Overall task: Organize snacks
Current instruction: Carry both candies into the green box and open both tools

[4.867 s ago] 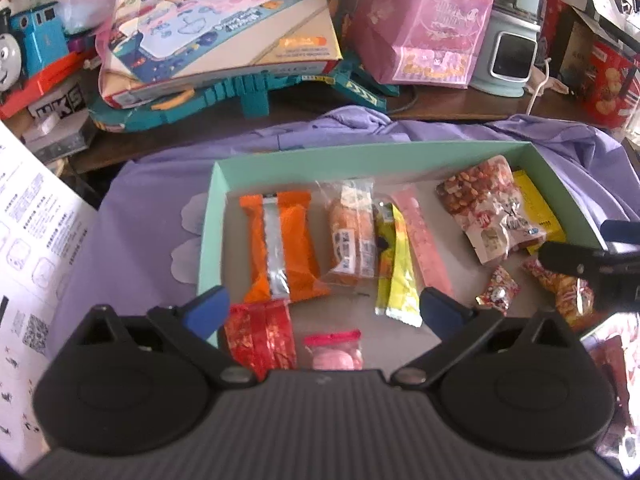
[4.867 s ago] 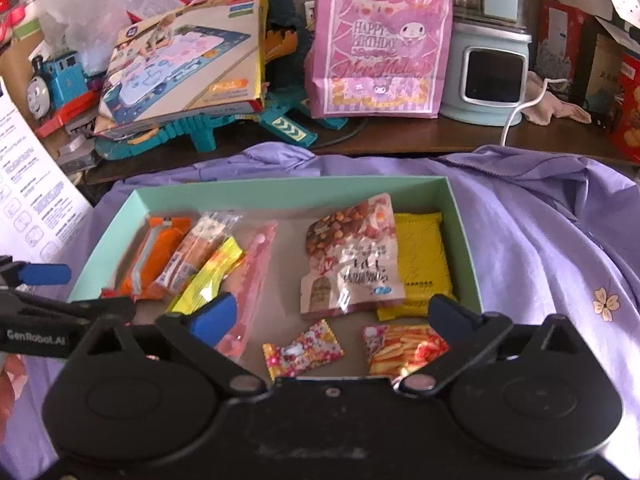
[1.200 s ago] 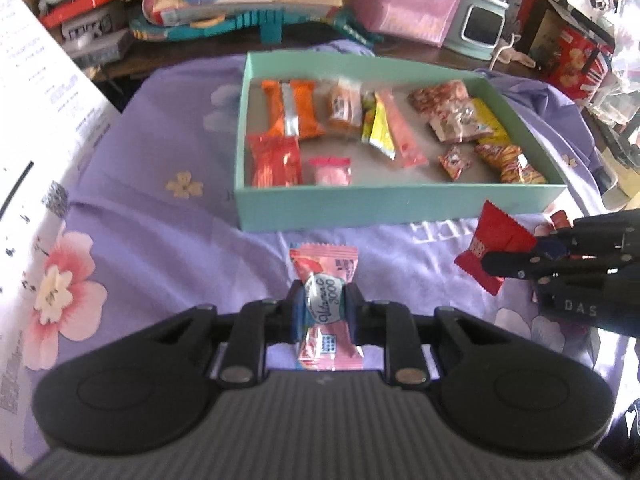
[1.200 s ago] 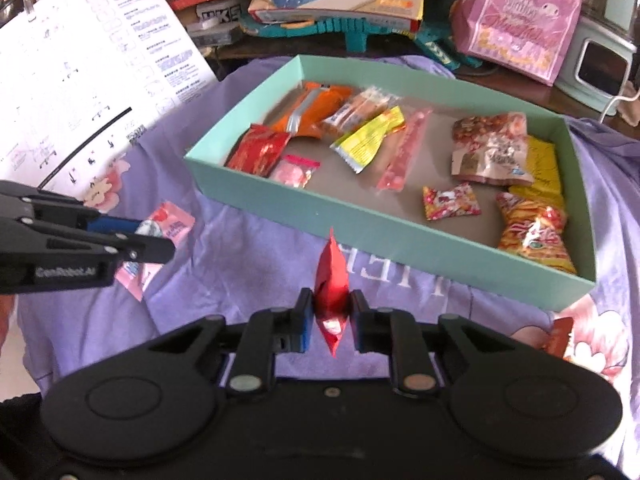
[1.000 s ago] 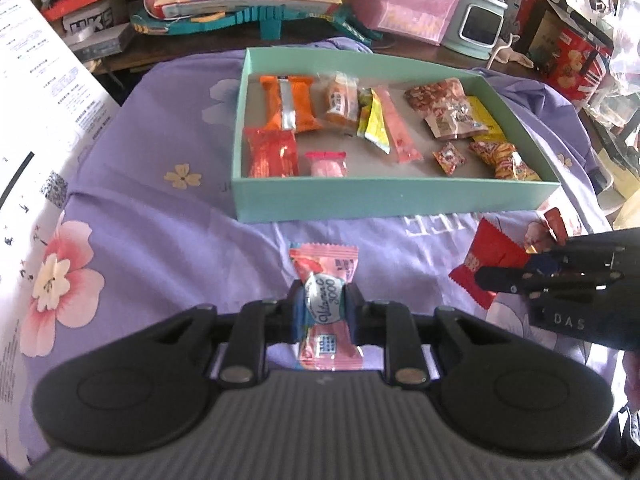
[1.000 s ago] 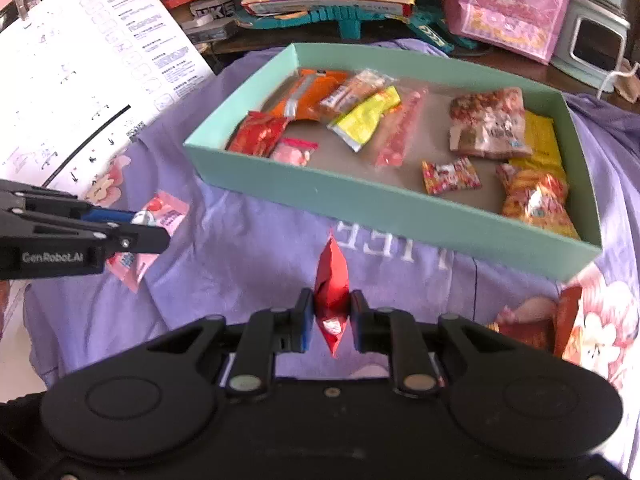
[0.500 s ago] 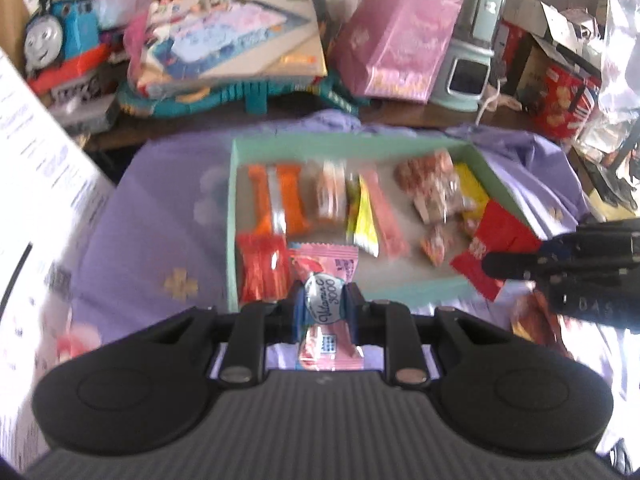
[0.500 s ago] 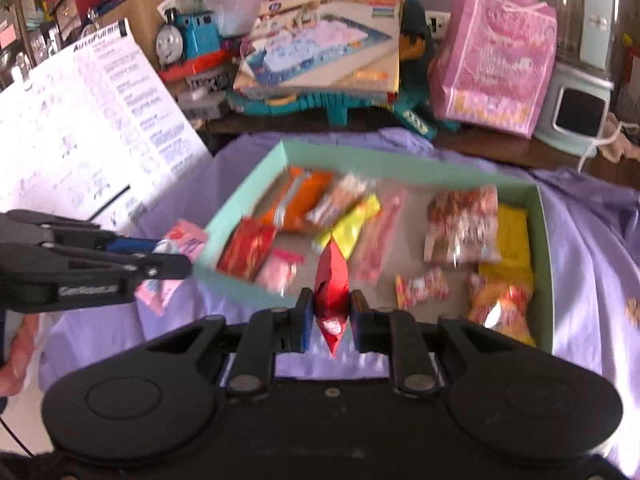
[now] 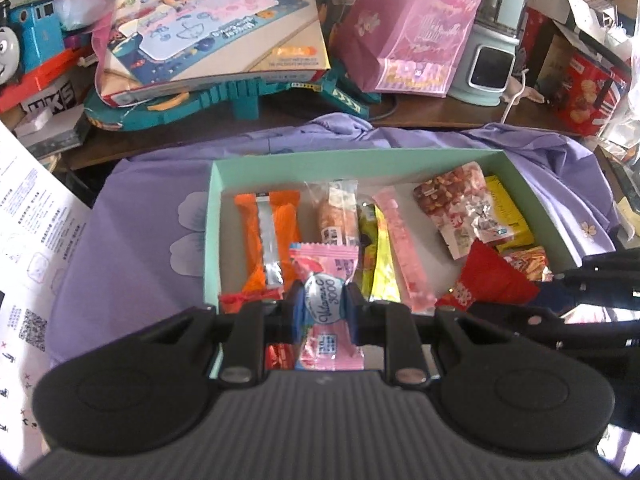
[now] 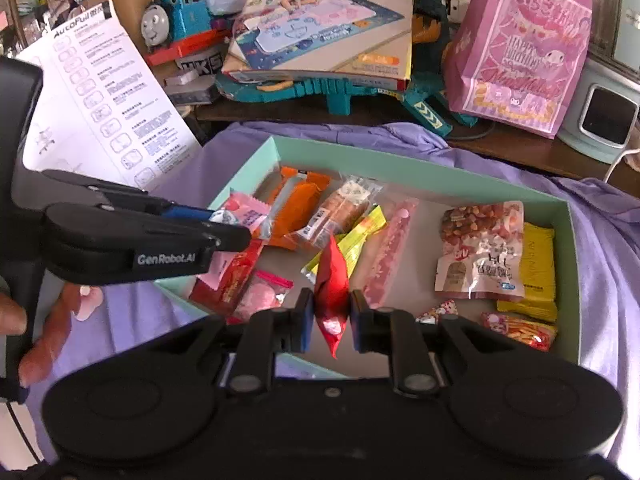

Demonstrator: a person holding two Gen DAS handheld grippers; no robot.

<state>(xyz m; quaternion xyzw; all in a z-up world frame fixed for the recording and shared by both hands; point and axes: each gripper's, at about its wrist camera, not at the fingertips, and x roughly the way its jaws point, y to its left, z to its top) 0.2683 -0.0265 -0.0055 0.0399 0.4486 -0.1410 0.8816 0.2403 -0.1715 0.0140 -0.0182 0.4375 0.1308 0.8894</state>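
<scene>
A mint green box point(image 9: 352, 162) point(image 10: 440, 162) on a purple cloth holds several snack packets. My left gripper point(image 9: 323, 304) is shut on a pink candy packet point(image 9: 325, 276) and holds it over the box's front left part; this packet also shows in the right wrist view point(image 10: 244, 212). My right gripper point(image 10: 329, 314) is shut on a red packet point(image 10: 331, 276), held edge-on over the box's front edge; it shows in the left wrist view point(image 9: 492, 280) at the right.
In the box lie an orange packet point(image 9: 268, 232), a yellow bar point(image 9: 382, 264), a pink stick point(image 9: 404, 244), a nut bag point(image 10: 482, 248) and a yellow pack point(image 10: 538, 268). Toys, a pink gift bag point(image 10: 520, 52) and a printed sheet point(image 10: 100, 92) crowd the back and left.
Both grippers moved forward from in front of the box to over it, each still holding its packet. The box now looks closer and larger.
</scene>
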